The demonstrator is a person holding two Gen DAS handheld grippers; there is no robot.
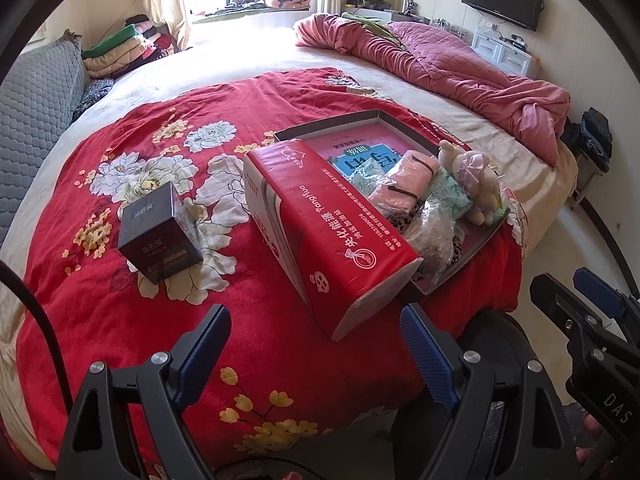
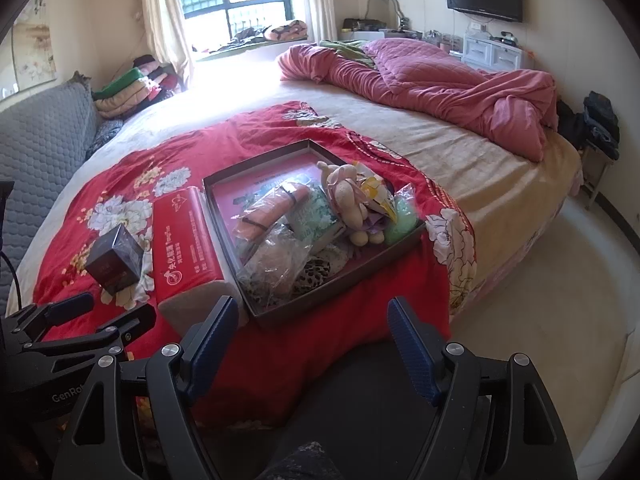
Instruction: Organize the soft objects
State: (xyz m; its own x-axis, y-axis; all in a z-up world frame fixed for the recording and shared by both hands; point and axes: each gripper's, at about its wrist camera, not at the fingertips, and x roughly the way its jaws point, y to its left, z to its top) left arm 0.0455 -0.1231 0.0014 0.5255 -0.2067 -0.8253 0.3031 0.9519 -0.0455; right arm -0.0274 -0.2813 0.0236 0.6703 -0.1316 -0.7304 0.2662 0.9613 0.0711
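"Yanghua" lettering [image 1: 310,196] — red tissue pack [image 1: 320,236]

A red blanket [image 2: 352,332] printed with white and yellow flowers covers the near end of the bed [image 2: 460,152], whose sheet is pale cream. On it lies a red tissue pack [image 1: 340,236] with white lettering, a small black box [image 1: 158,236], and a dark grey tray [image 2: 320,300] lined in pink. Inside are a pink roll [image 2: 276,208] banded in black, a mint-green packet [image 2: 316,216], a leopard-print cloth [image 2: 316,276] and a cream plush toy [image 2: 348,196]. The crumpled quilt [image 2: 460,84] beyond is rose pink; the headboard [image 2: 40,148] is quilted grey.
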